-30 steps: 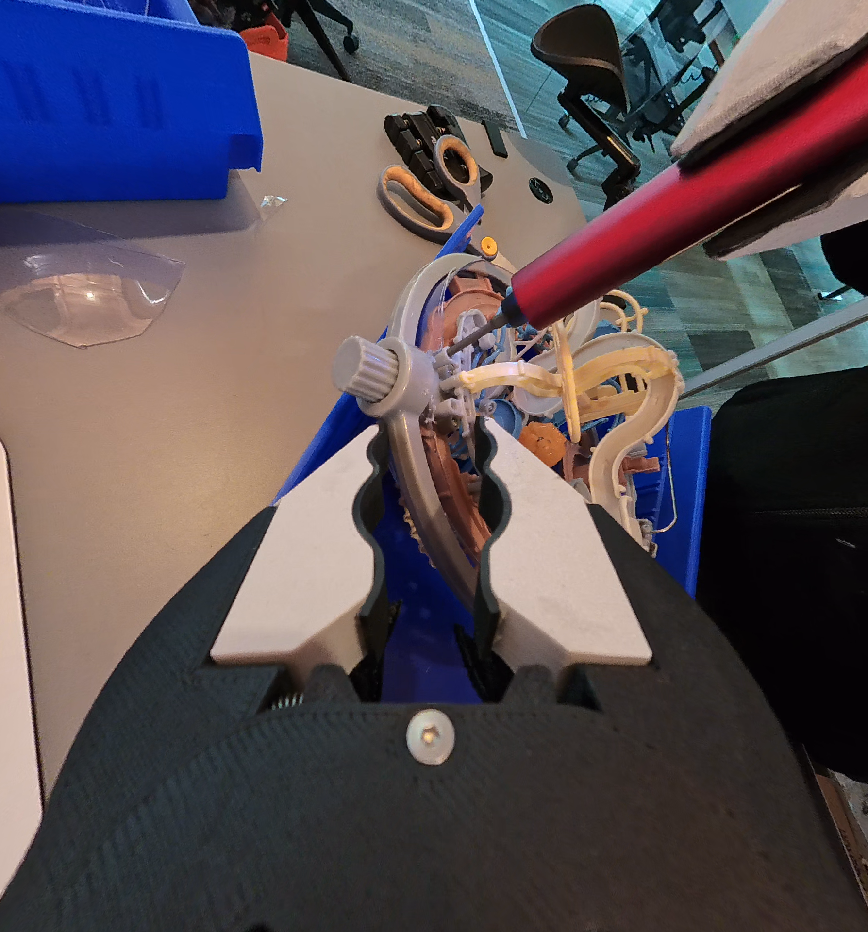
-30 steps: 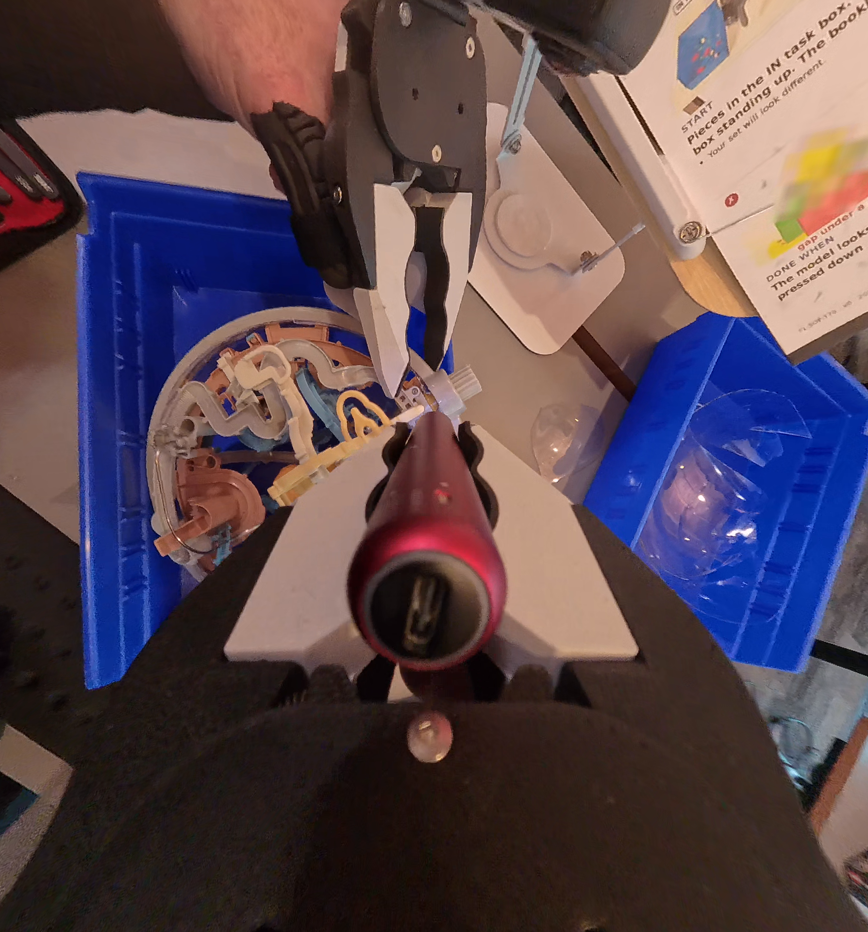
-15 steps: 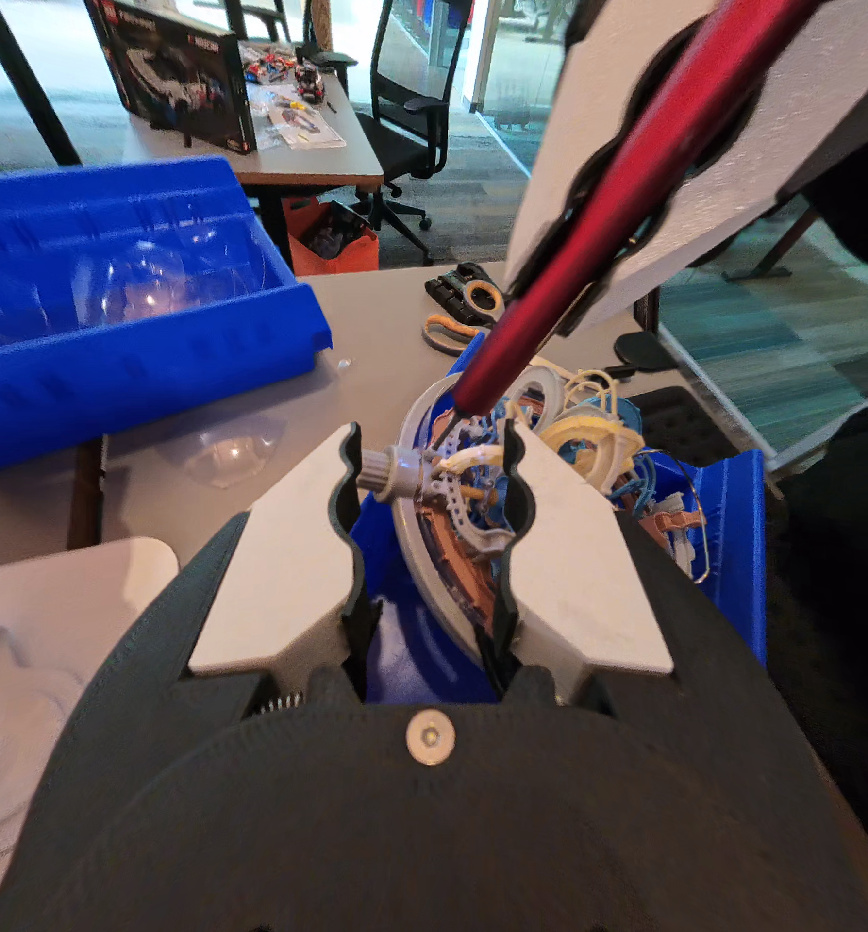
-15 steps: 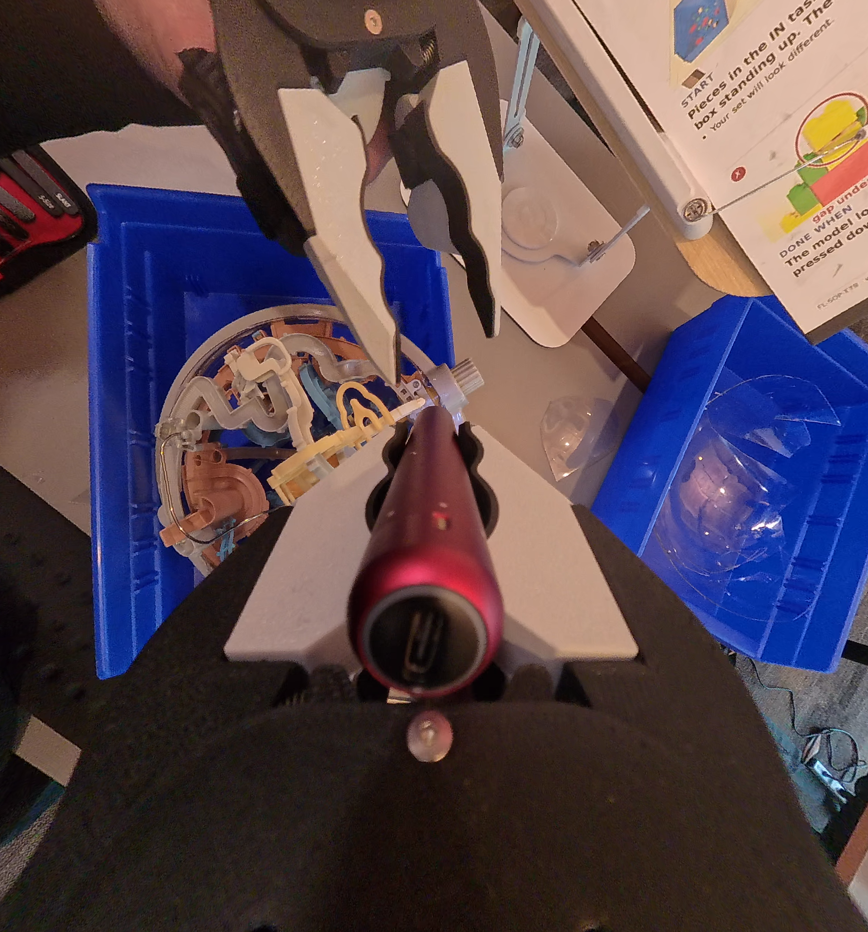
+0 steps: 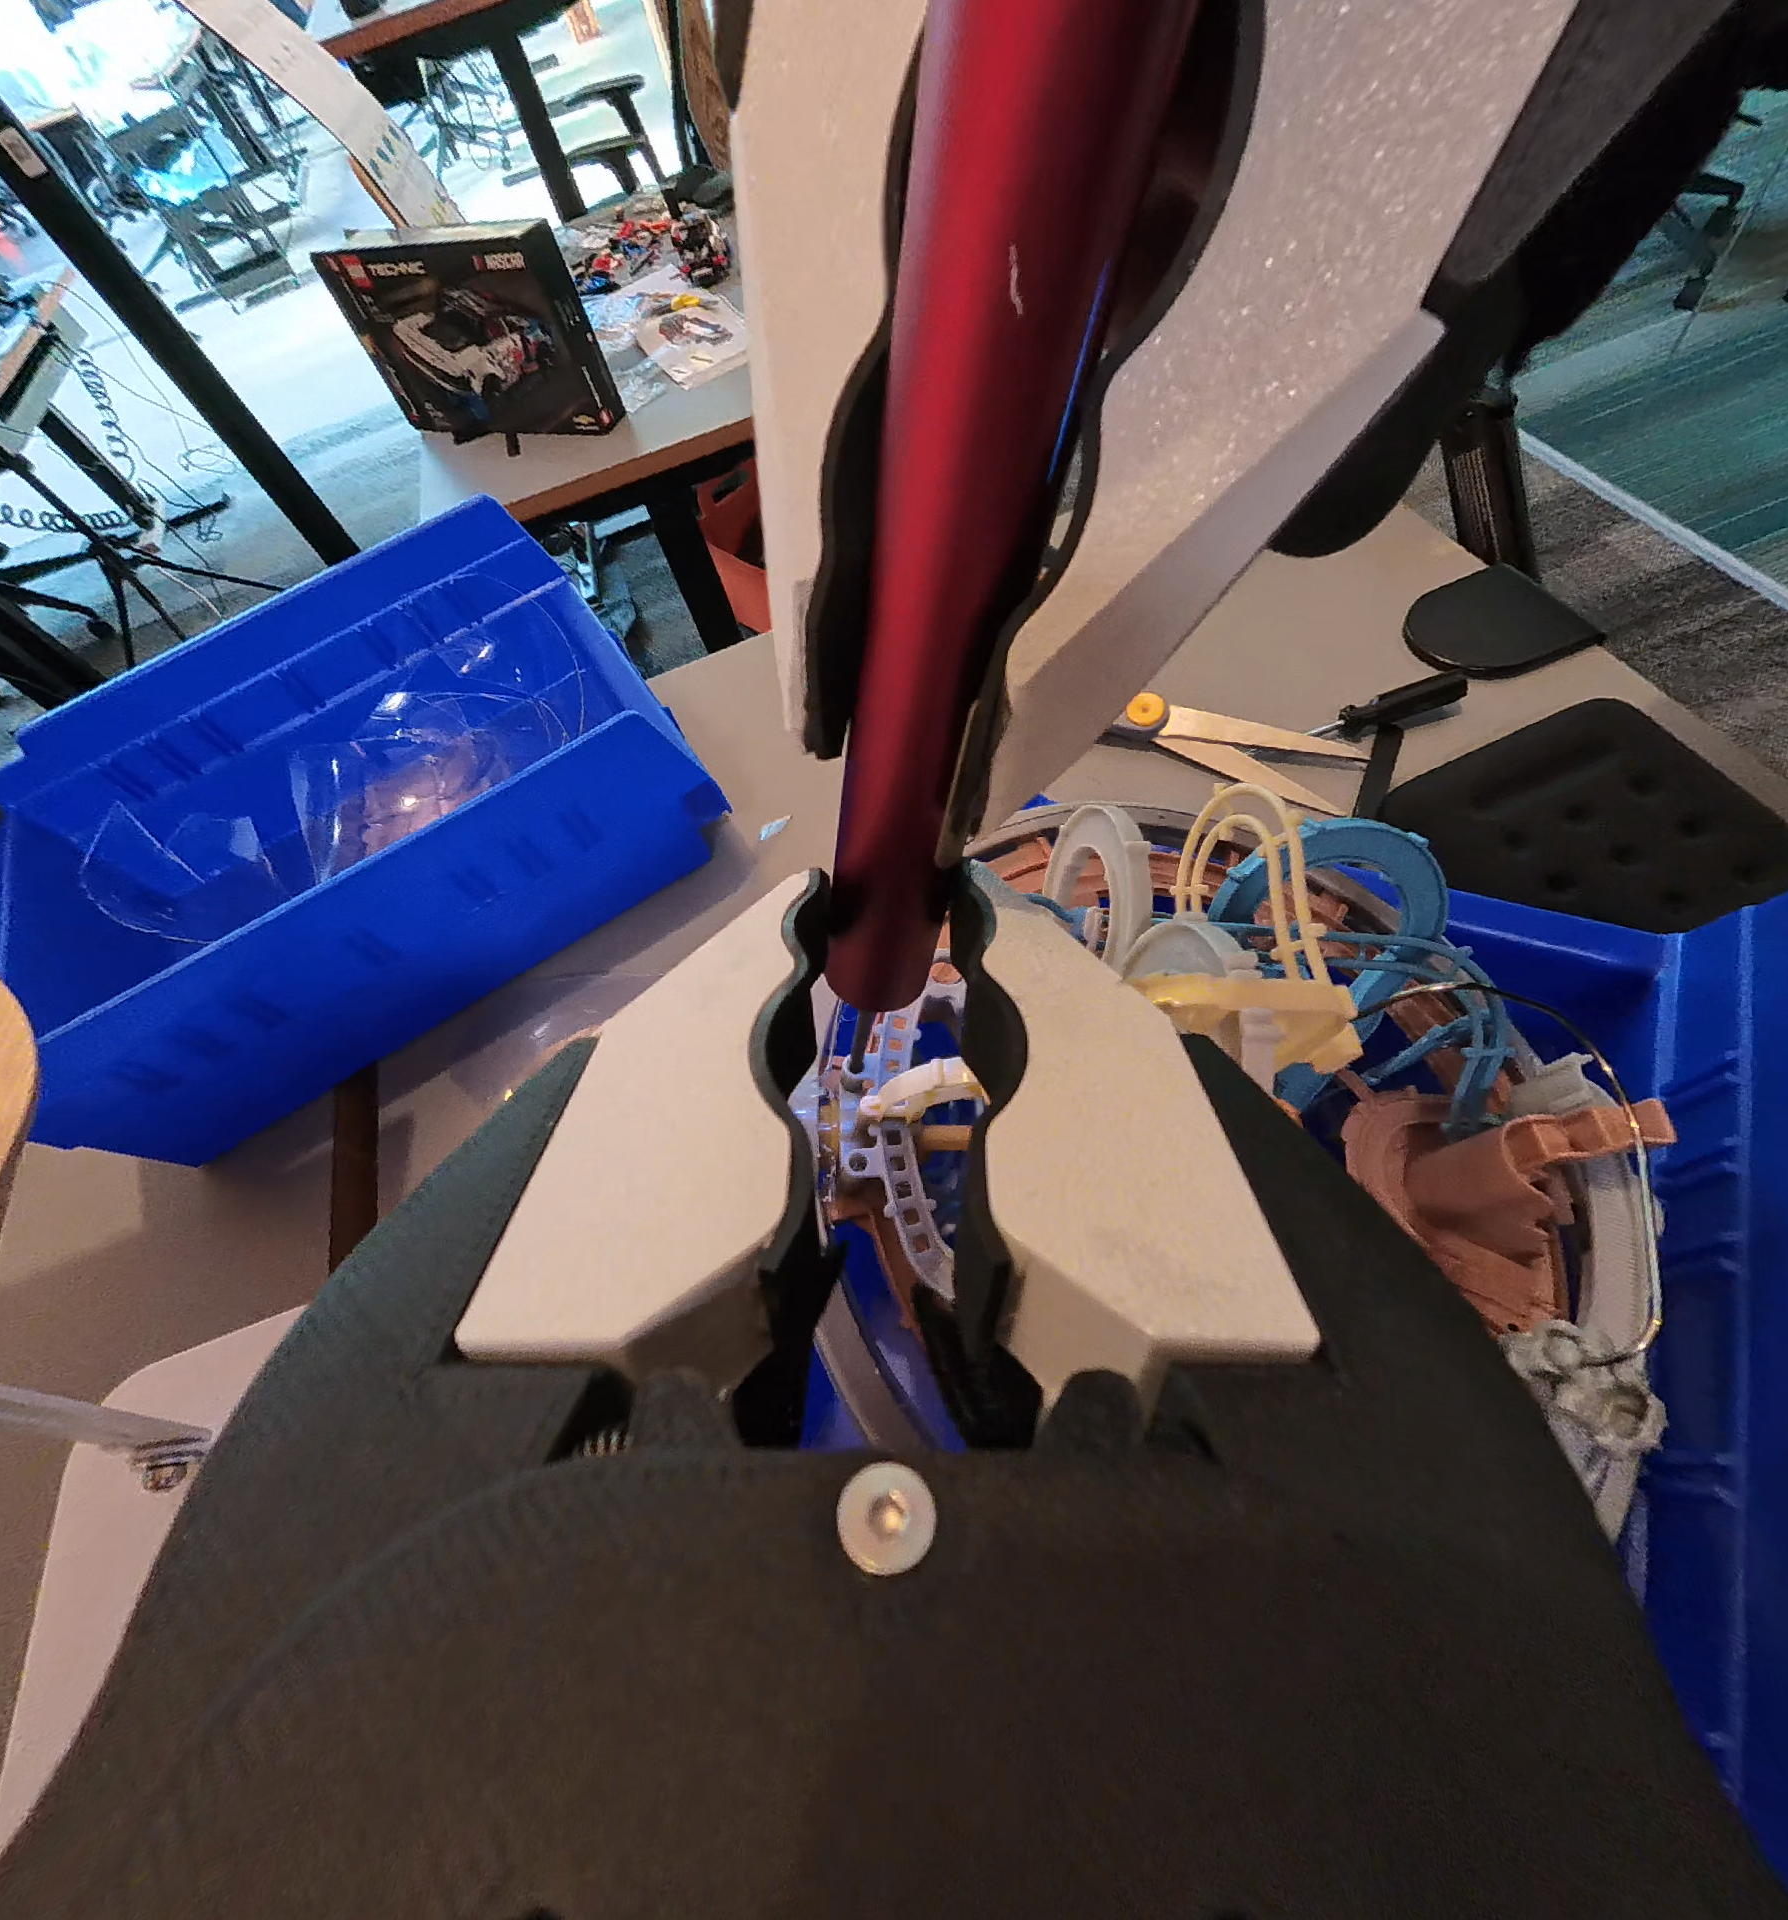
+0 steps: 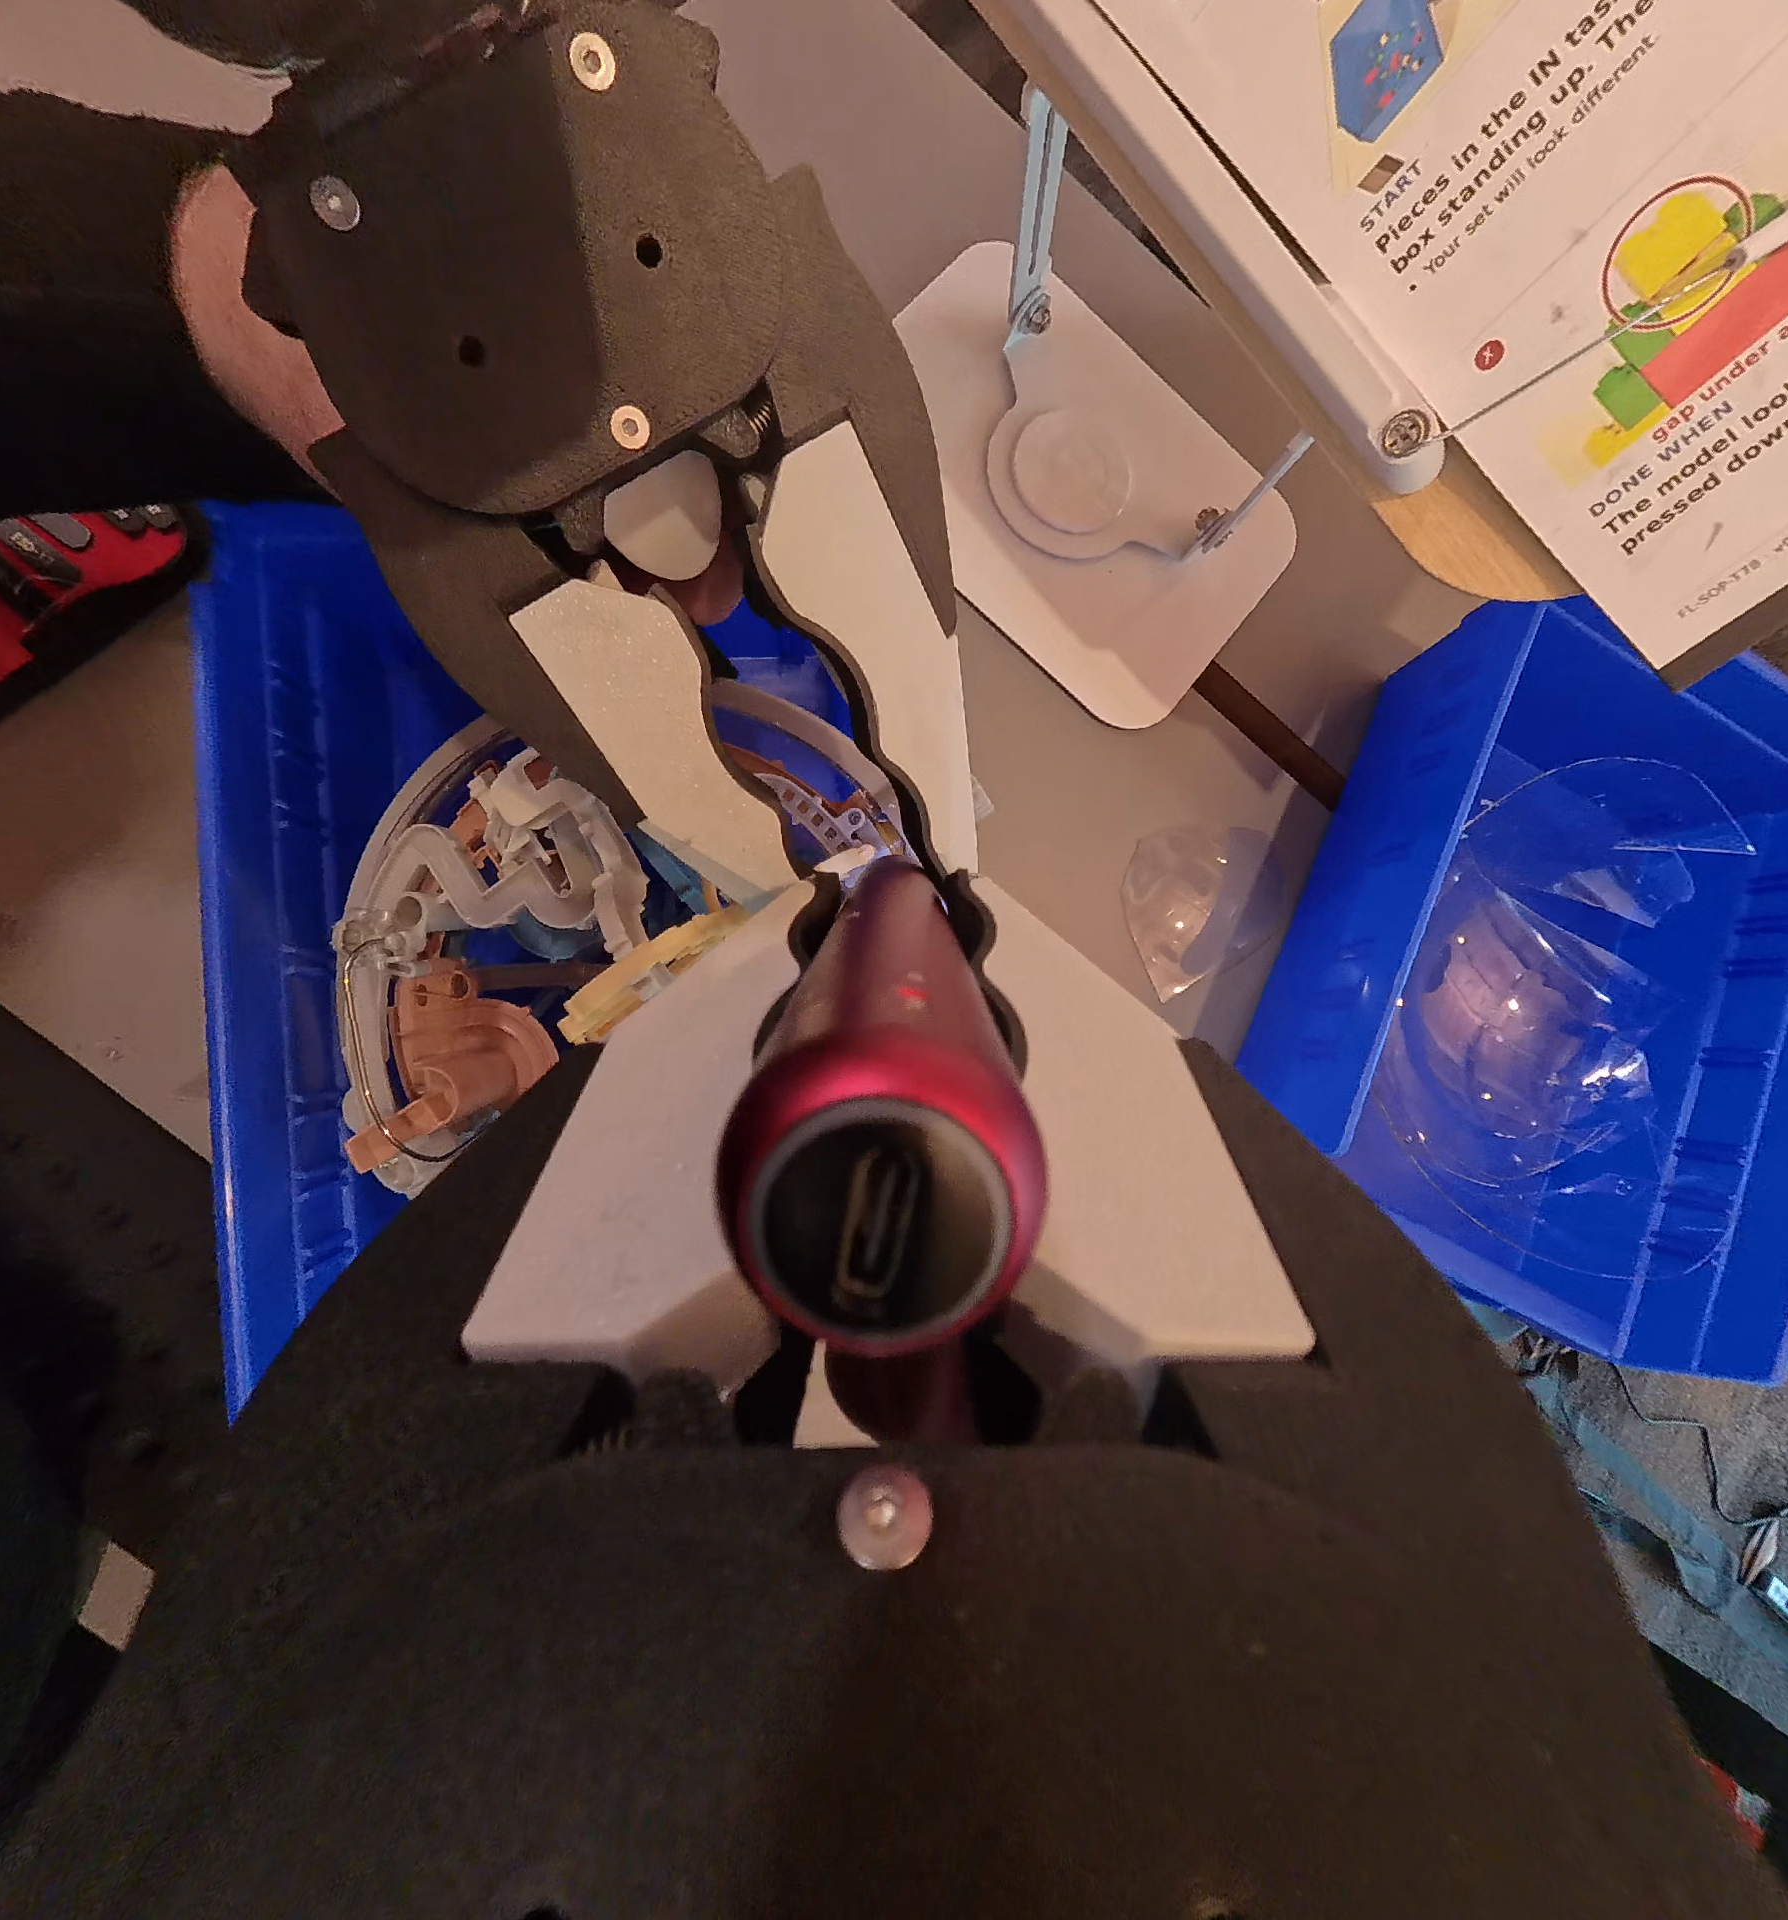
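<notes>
A plastic maze mechanism [image 6: 474, 935] with a grey ring and tan, cream and blue tracks stands tilted in a blue bin [image 6: 256, 831]. My left gripper [image 5: 895, 894] straddles the ring's edge, its fingers closed in on it; it also shows in the right wrist view [image 6: 848, 831], held by a hand. My right gripper [image 6: 890, 894] is shut on a red electric screwdriver [image 6: 879, 1122]. In the left wrist view the screwdriver [image 5: 973, 416] comes down steeply between my left fingertips, and its bit touches a small joint of the maze [image 5: 1285, 987].
A second blue bin [image 5: 350, 935] with clear dome shells stands beside it. A loose clear shell [image 6: 1202, 914] and a white stand base [image 6: 1108, 582] lie on the grey table. Scissors [image 5: 1222, 732] lie behind the maze. A red tool case [image 6: 28, 582] is at the left. The red tool case [image 6: 28, 582] is about equally far from each gripper, around 35 centimeters.
My left gripper has swung over the ring's edge and its fingers have drawn closer together. The screwdriver stands steeper and sits between my left fingertips, with its bit still on the joint.
</notes>
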### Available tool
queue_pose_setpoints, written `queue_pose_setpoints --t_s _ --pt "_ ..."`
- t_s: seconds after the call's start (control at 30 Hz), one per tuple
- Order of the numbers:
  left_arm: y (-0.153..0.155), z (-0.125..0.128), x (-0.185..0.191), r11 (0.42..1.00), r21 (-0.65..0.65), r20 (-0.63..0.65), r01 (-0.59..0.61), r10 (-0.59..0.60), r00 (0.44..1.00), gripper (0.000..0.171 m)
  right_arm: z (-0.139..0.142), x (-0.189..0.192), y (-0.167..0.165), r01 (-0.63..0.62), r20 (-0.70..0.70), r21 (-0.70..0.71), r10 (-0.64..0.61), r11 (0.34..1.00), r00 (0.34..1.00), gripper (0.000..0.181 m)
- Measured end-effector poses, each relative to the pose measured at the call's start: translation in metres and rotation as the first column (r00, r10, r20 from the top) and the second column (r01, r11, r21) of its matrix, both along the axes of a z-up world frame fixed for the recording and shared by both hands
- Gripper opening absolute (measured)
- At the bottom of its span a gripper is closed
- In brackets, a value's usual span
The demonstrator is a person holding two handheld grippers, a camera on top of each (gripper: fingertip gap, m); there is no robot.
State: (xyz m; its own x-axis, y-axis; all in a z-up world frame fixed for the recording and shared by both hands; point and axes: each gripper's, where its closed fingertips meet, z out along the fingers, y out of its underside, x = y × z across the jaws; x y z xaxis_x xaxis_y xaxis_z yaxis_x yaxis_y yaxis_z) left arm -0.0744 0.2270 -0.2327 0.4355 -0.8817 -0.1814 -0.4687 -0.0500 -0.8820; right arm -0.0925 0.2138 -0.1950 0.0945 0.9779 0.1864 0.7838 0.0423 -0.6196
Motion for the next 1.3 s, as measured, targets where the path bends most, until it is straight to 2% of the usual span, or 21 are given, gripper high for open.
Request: queue_pose_setpoints --t_s 0.17,0.6,1.3 --pt "-0.0001 0.0007 -0.0005 1.0 0.014 0.004 -0.003 0.003 1.0 0.021 -0.0028 0.006 -0.0021 -0.002 0.014 0.002 0.002 1.0 1.0 0.026" --pt "0.0002 0.0005 0.0006 1.0 0.028 0.0 -0.003 0.003 1.0 0.02 0.0043 0.0055 -0.0008 0.047 -0.057 -0.022 -0.048 0.999 0.997 0.019" --pt "0.0016 -0.0004 -0.001 0.998 0.065 -0.012 -0.024 0.025 1.0 0.02 0.0065 0.0023 -0.0007 0.062 -0.071 0.079 -0.057 0.995 0.996 0.022"
